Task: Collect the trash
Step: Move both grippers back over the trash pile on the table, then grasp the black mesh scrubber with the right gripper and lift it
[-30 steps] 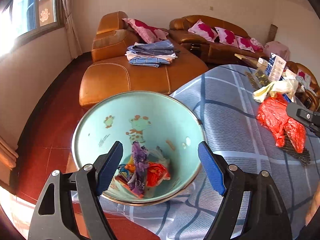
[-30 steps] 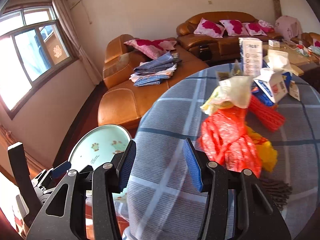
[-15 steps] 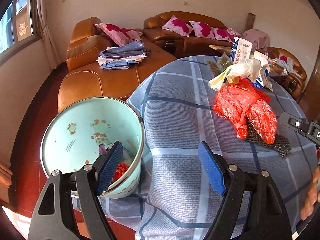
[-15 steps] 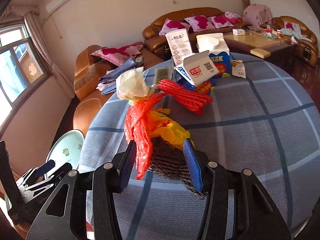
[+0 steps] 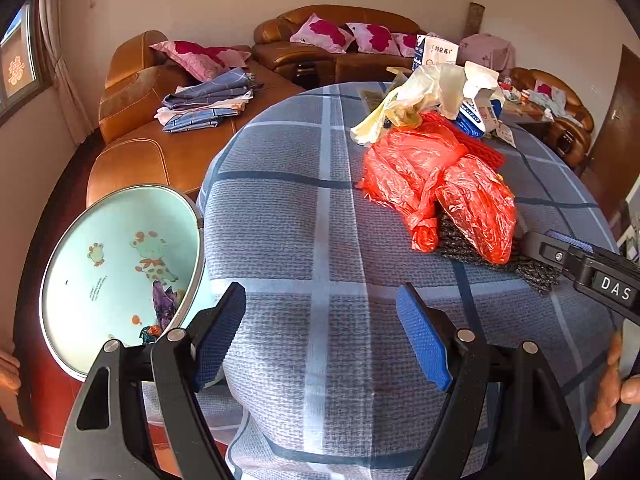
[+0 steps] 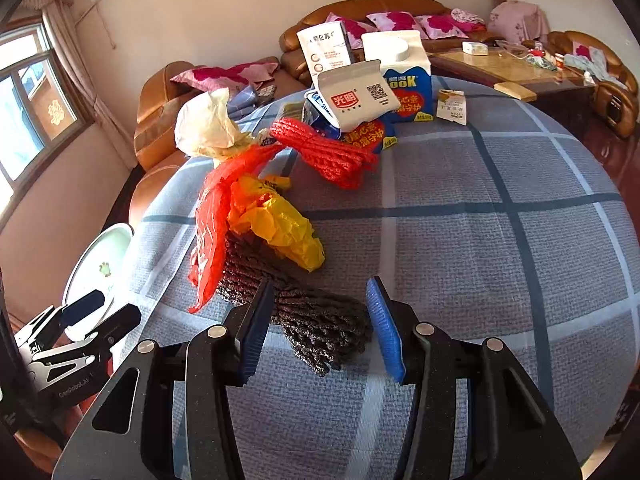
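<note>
Right wrist: right hand-held gripper (image 6: 320, 320) open wide, empty, straddling black mesh (image 6: 312, 328) beside red bag (image 6: 212, 232), poised to grasp. Left hand-held gripper (image 5: 320, 336) open, empty, near bin (image 5: 120, 272).

Black tongs (image 6: 320, 328) with blue ribbed pads (image 5: 420, 340) and silver screws.

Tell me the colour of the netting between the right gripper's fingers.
The netting is black with a slight sparkle, clearest in the right wrist view, lying between the open right gripper fingers.

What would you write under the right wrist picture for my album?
Open right hand-held gripper straddling a dark net bundle beside red and yellow bags on the checked tablecloth.
</note>
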Available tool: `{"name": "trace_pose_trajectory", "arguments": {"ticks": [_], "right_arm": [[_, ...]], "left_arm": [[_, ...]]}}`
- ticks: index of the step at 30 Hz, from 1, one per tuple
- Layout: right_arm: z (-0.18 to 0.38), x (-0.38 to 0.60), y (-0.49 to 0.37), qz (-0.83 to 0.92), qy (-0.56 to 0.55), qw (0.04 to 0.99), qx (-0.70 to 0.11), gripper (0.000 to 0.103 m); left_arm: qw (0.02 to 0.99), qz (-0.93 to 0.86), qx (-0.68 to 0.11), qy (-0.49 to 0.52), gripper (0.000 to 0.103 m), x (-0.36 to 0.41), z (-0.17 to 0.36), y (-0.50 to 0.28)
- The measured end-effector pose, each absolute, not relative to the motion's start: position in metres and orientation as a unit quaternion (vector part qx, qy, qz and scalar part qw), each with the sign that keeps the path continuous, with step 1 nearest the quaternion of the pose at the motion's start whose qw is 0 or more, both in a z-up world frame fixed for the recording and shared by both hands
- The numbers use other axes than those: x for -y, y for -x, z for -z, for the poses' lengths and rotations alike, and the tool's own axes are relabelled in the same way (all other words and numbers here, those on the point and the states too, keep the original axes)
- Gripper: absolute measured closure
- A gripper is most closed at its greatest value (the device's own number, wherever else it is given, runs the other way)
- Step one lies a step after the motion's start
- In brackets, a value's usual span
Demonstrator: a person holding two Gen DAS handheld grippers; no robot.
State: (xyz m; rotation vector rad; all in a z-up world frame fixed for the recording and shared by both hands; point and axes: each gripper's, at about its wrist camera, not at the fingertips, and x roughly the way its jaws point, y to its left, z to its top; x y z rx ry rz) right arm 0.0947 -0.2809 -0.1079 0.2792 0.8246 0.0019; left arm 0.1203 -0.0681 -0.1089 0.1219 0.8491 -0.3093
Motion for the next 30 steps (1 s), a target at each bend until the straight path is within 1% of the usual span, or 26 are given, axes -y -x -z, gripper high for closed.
{"name": "trace_pose_trajectory", "arguments": {"ticks": [4,11,13,15,17,18,21,25,30], "right_arm": [[0.116,0.274,-0.11,-0.025,-0.111,0.901,-0.418,0.054],[0.124,0.263,-0.107,-0.063,-0.102,0.893,-0.434,0.054],[0.124,0.257,-0.103,-0.065,-0.086,0.894,-0.434,0.057],[0.124,0.252,-0.1,-0.066,-0.067,0.894,-0.437,0.067],[0.122,0.252,-0.096,-0.068,-0.066,0.895,-0.436,0.075],[0.123,0.253,-0.093,-0.07,-0.074,0.894,-0.436,0.078],[0.12,0.259,-0.084,-0.079,-0.089,0.894,-0.431,0.079],[0.103,0.267,-0.06,-0.093,-0.079,0.899,-0.419,0.079],[0.096,0.3,-0.035,-0.055,-0.076,0.904,-0.417,0.078]], "left_arm": [[0.9,0.145,-0.408,-0.056,0.027,0.067,0.105,-0.122],[0.9,0.13,-0.413,-0.047,0.027,0.061,0.103,-0.128],[0.899,0.13,-0.416,-0.043,0.027,0.06,0.103,-0.129],[0.899,0.13,-0.417,-0.041,0.027,0.06,0.103,-0.128],[0.9,0.129,-0.415,-0.042,0.027,0.061,0.101,-0.127],[0.9,0.13,-0.414,-0.042,0.027,0.062,0.1,-0.126],[0.901,0.132,-0.411,-0.045,0.027,0.065,0.098,-0.124],[0.903,0.134,-0.406,-0.046,0.027,0.067,0.093,-0.123],[0.901,0.145,-0.408,-0.037,0.027,0.077,0.09,-0.124]]}}
